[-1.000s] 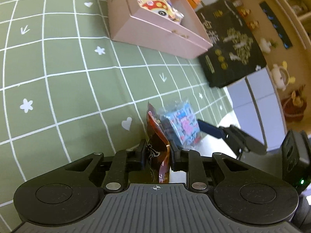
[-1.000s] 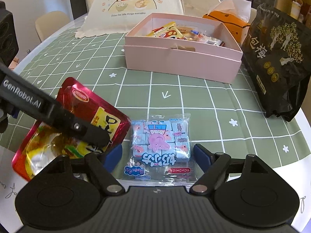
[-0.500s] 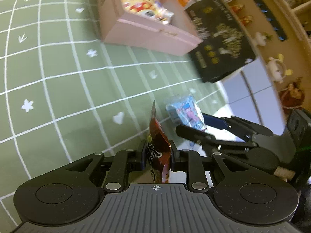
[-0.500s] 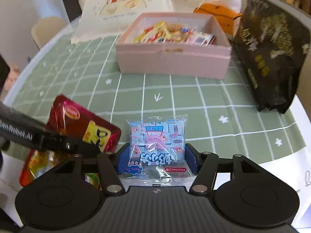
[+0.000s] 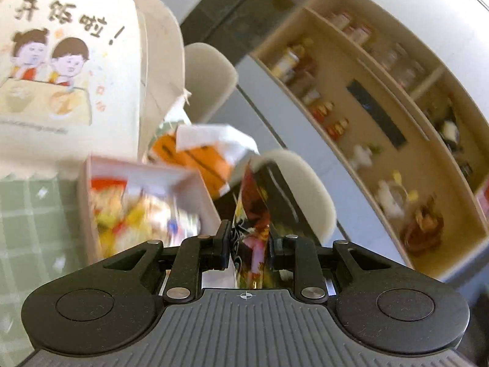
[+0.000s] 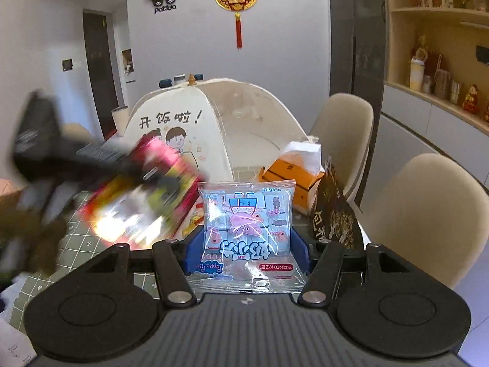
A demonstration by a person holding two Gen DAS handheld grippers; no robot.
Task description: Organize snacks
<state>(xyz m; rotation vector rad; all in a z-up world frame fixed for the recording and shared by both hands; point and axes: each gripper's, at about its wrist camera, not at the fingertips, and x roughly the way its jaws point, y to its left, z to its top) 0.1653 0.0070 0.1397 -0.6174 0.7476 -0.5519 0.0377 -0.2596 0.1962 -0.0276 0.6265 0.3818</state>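
Note:
My left gripper [image 5: 248, 246] is shut on a red snack packet [image 5: 251, 214], held edge-on and lifted above the table; the same packet shows blurred in the right wrist view [image 6: 143, 198]. The pink box [image 5: 143, 202] with several snacks inside lies ahead and to the left of it. My right gripper [image 6: 246, 252] is shut on a clear blue Peppa Pig snack pack [image 6: 246, 226], lifted off the table and held upright.
A white mesh food cover [image 6: 207, 134] with cartoon children stands behind the box. An orange tissue box [image 6: 293, 174] and a black bag [image 6: 333, 214] sit at the right. Beige chairs [image 6: 428, 214] stand past the table's edge. The green checked tablecloth [image 5: 27, 214] lies below.
Both grippers have risen from the tablecloth with their packets and tilted up toward the room. The left gripper moved toward the pink box; the blue pack is off the table.

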